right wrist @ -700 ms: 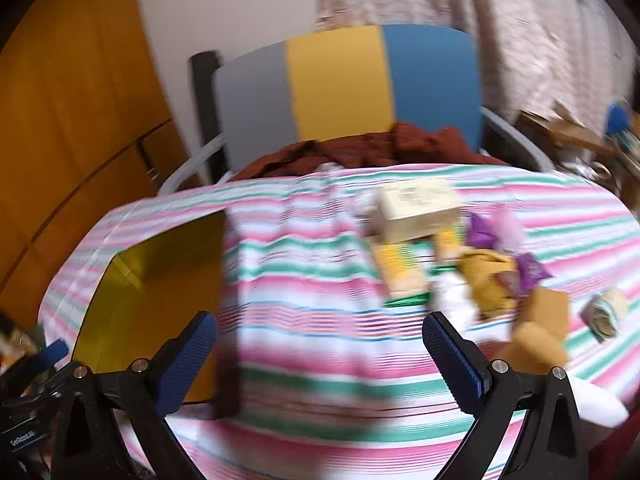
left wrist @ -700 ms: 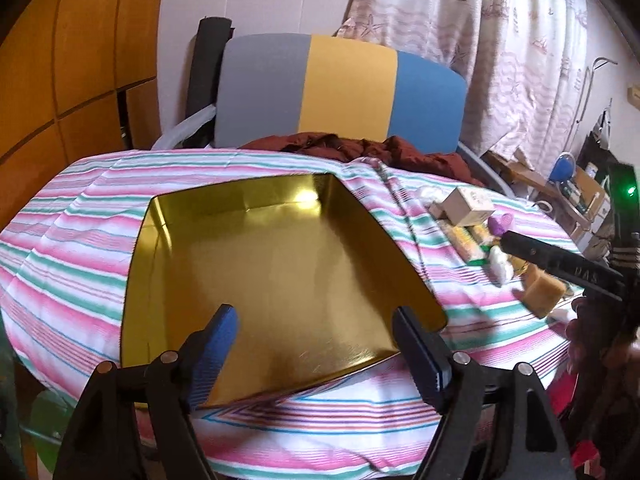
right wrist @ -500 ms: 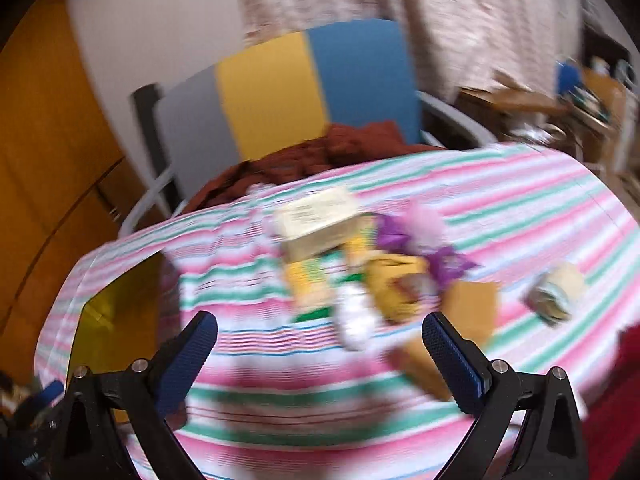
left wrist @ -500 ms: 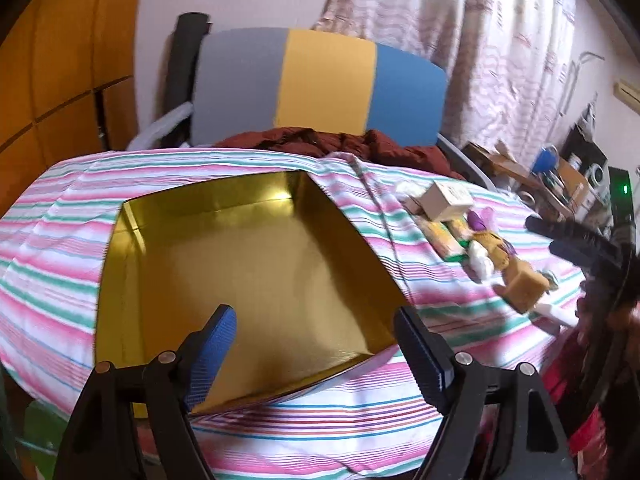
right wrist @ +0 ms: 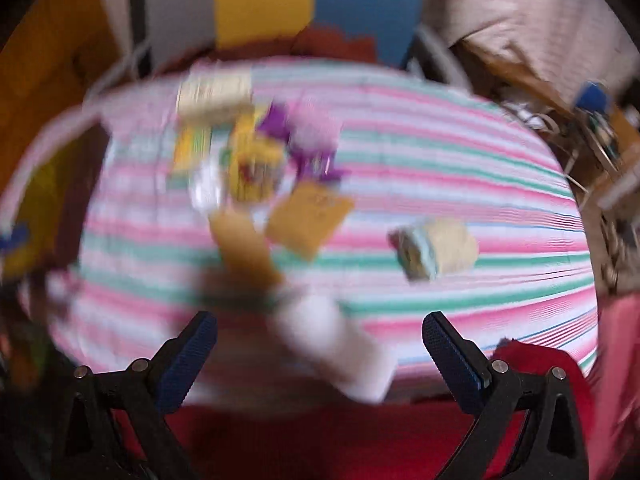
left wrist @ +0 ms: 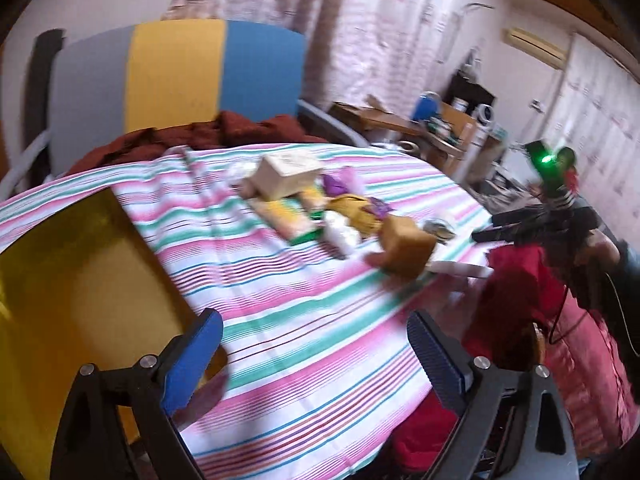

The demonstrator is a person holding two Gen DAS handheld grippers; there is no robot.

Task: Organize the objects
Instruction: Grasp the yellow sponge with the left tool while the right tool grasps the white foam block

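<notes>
Both grippers hang with jaws spread wide and empty: the left gripper (left wrist: 316, 354) above the near edge of the striped tablecloth (left wrist: 320, 320), the right gripper (right wrist: 320, 346) likewise. The gold tray (left wrist: 76, 292) sits at the cloth's left side. Farther along the cloth lies a cluster: a tan block (left wrist: 406, 246), yellow packets (left wrist: 286, 220), a cream box (left wrist: 288, 172). Behind stands a tricolour chair (left wrist: 176, 76).
</notes>
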